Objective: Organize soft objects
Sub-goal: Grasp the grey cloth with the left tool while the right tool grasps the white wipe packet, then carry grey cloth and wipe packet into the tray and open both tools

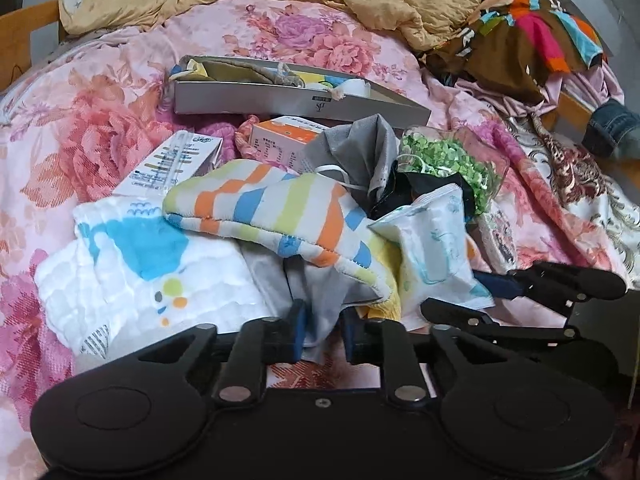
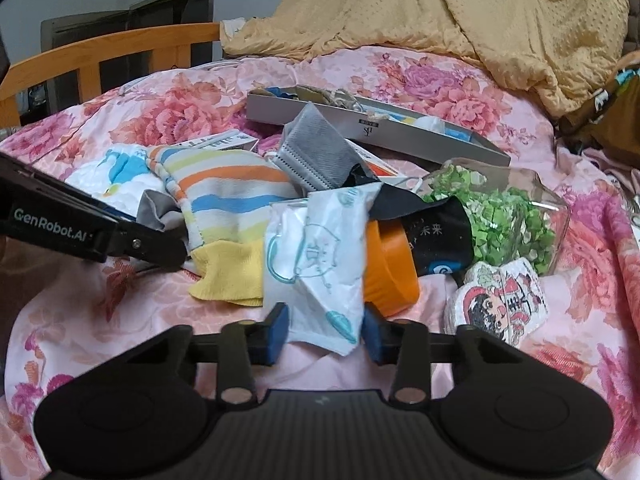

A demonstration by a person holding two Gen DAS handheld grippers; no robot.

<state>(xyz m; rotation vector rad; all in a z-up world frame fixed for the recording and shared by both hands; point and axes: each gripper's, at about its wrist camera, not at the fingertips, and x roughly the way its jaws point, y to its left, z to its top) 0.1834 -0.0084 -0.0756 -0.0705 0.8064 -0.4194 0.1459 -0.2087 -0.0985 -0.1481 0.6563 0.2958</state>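
A heap of soft things lies on a pink floral bedspread (image 1: 100, 128); at the middle of the heap sits a striped towel (image 1: 276, 208) in orange, blue, green and white, and a grey cloth (image 1: 320, 308) hangs out from under its near edge; the left gripper (image 1: 323, 336) is pinched tight on that grey cloth, the fabric bunched between its blue pads, at six o'clock of the towel. A white muslin cloth (image 1: 132, 280) with a blue print lies at eight o'clock of the towel, touching it; a grey face mask (image 1: 360, 148) stands crumpled at one o'clock, just in front of a long grey box (image 1: 280, 100) that holds small items.

In the right wrist view a white plastic packet (image 2: 320, 248) printed in teal leans on the heap, its lower corner reaching down between the blue pads of the right gripper (image 2: 325, 332); the left pad touches the packet, but a little gap shows at the right pad, so the jaws are narrowed around it rather than clamped. A yellow cloth (image 2: 228, 276) lies at nine o'clock of the packet; an orange tub (image 2: 390, 276) at three o'clock, touching it; a black cloth (image 2: 436, 236) with white characters is draped over the tub; a clear bag of green bits (image 2: 508, 216) sits at two o'clock; a cartoon-printed patch (image 2: 500, 300) lies near, at four o'clock.
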